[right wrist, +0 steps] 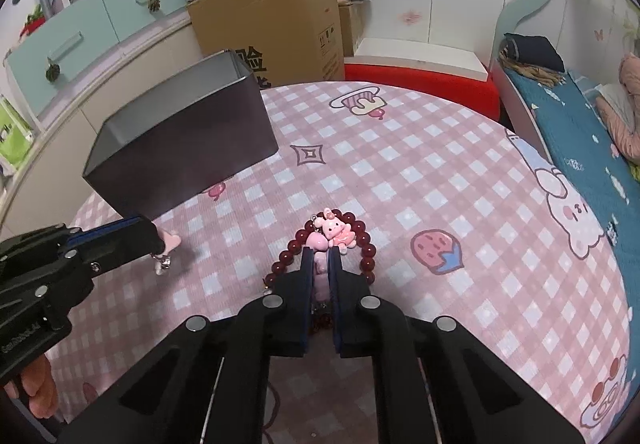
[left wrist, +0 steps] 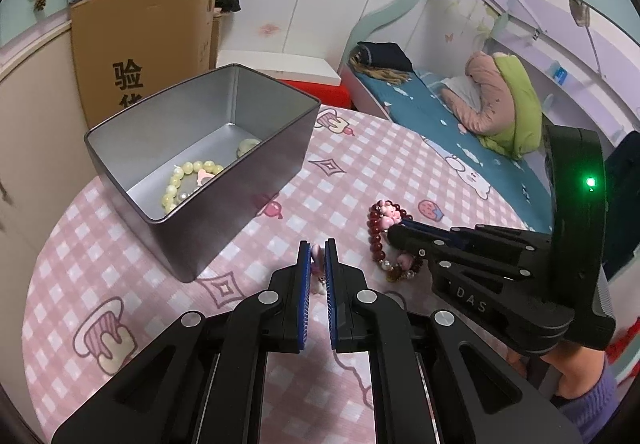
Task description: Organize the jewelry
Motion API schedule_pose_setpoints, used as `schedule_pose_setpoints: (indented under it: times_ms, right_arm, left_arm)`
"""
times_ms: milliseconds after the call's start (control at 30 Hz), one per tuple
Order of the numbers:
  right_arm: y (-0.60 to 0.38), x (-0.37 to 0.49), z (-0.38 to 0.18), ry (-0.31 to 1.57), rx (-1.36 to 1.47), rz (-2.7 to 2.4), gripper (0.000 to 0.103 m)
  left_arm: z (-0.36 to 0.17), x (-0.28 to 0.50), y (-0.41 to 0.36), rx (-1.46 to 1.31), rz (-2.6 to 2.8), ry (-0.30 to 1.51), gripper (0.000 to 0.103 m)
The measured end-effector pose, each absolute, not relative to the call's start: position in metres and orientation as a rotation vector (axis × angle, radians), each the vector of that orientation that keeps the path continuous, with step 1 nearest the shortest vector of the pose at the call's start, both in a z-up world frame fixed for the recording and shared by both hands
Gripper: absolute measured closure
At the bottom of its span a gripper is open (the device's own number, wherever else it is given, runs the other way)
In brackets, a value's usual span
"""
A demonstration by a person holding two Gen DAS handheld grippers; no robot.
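Note:
A grey metal tin stands on the pink checked table and holds a pale yellow bead bracelet; the tin also shows in the right wrist view. My left gripper is shut on a small pink charm, whose end sticks out in the right wrist view. A dark red bead bracelet with pink charms lies right of it. My right gripper is shut on a pink charm of that red bracelet, low on the table.
A cardboard box stands behind the tin, off the table. A bed with blue bedding runs along the right. The pink tablecloth stretches ahead and right of the bracelet.

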State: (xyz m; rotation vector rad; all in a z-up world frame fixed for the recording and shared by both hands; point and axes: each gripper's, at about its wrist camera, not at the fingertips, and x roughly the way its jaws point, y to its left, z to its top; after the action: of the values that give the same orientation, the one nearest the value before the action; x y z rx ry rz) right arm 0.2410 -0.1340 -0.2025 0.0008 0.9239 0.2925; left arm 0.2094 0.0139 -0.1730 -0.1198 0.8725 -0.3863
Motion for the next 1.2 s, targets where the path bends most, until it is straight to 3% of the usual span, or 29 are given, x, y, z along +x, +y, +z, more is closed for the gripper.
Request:
schedule_pose_setpoints:
  times_ms: [433,867,1200]
  right_arm:
    - [-0.146,0.216,-0.153,0.841,0.073,0.347,0.095]
    - [-0.118,0.231,-0.088,0.742,0.1,0.437,0.095]
    - [-0.06,0.273,-0.089,0.76,0.09,0.507,0.095]
  left_arm:
    - [-0.149,0.2,0.017,-0.125,-0.412,0.826,0.095]
    - [-0.066,0.211,0.051,-0.131,-0.405,0.66,0.095]
    - [-0.083,0.255,0.097,-0.148,-0.323,0.736,0.095]
